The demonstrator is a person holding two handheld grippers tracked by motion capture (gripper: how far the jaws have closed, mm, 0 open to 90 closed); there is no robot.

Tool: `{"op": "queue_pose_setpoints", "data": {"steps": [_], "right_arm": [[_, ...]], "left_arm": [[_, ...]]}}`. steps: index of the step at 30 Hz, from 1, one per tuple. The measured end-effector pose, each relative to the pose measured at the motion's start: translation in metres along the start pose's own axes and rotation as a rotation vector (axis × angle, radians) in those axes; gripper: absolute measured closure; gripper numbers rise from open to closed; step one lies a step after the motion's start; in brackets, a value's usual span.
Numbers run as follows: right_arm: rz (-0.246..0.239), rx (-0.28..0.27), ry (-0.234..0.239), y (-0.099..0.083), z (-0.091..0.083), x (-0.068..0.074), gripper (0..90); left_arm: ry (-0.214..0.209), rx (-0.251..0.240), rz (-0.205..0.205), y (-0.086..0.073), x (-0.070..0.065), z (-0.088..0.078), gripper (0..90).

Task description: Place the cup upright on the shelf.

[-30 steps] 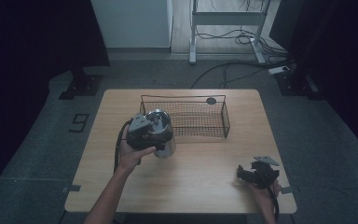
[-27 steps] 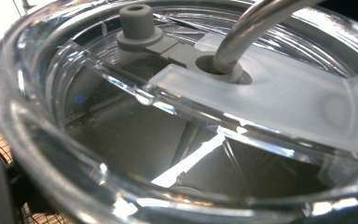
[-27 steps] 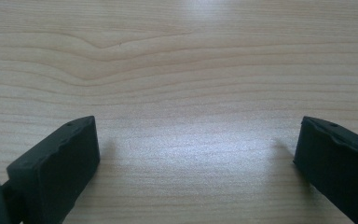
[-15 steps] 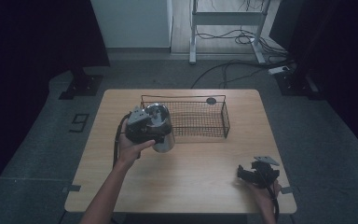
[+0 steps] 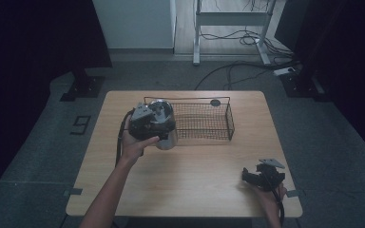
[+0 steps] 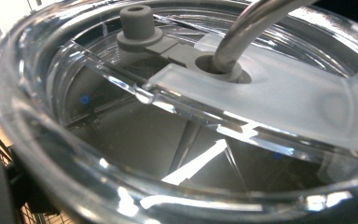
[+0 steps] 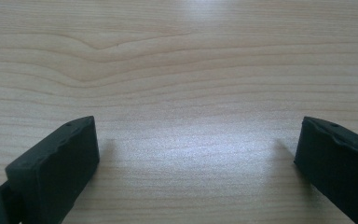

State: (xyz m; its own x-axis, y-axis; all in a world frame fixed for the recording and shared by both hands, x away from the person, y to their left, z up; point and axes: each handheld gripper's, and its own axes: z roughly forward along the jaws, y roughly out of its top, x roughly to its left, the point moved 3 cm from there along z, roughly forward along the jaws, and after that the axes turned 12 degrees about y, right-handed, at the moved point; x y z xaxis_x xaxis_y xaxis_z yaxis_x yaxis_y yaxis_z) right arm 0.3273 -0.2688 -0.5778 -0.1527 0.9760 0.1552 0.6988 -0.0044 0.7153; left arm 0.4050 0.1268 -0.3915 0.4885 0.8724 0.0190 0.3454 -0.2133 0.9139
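The left gripper view is showing, very close, the clear lid (image 6: 242, 93) and metal straw (image 6: 247, 32) of a steel tumbler (image 5: 165, 124). In the high view the left gripper (image 5: 147, 124) is holding this tumbler at the left end of the wire basket (image 5: 204, 121); its opening I cannot tell. The right gripper (image 7: 191, 158) is resting wide open over the bare table (image 5: 195, 190), near right.

Both forearms are bare, with no sleeve in view, each hand carrying a black gripper: the left gripper (image 5: 148, 122) trails a black cable, the right gripper (image 5: 261, 176) bears a grey three-cornered plate and blocky black jaws.
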Motion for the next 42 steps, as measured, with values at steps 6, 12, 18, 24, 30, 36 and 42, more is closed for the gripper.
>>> {"op": "queue_pose_setpoints", "data": {"steps": [6, 12, 18, 24, 30, 36, 42], "right_arm": [[0.003, -0.001, -0.005, 0.001, 0.001, 0.0, 0.0], [0.005, -0.002, -0.008, 0.001, 0.001, -0.001, 0.0], [0.008, -0.005, -0.011, 0.002, 0.002, -0.001, 0.0], [0.009, -0.005, -0.012, 0.002, 0.002, -0.002, 0.0], [0.009, -0.003, -0.012, 0.002, 0.002, -0.002, 0.0], [0.011, -0.003, -0.014, 0.002, 0.002, -0.002, 0.0], [0.013, -0.003, -0.014, 0.002, 0.001, -0.002, 0.0]], "left_arm": [[0.01, 0.006, -0.015, 0.003, 0.006, 0.004, 4.0], [0.013, 0.007, -0.019, 0.008, 0.009, 0.008, 4.0], [0.017, 0.011, -0.022, 0.012, 0.01, 0.013, 4.0], [0.022, 0.019, -0.016, 0.015, 0.014, 0.021, 4.0], [0.019, 0.024, -0.026, 0.016, 0.014, 0.03, 4.0], [0.014, 0.024, -0.017, 0.019, 0.014, 0.038, 4.0], [0.013, 0.031, -0.018, 0.024, 0.02, 0.05, 4.0]]}}
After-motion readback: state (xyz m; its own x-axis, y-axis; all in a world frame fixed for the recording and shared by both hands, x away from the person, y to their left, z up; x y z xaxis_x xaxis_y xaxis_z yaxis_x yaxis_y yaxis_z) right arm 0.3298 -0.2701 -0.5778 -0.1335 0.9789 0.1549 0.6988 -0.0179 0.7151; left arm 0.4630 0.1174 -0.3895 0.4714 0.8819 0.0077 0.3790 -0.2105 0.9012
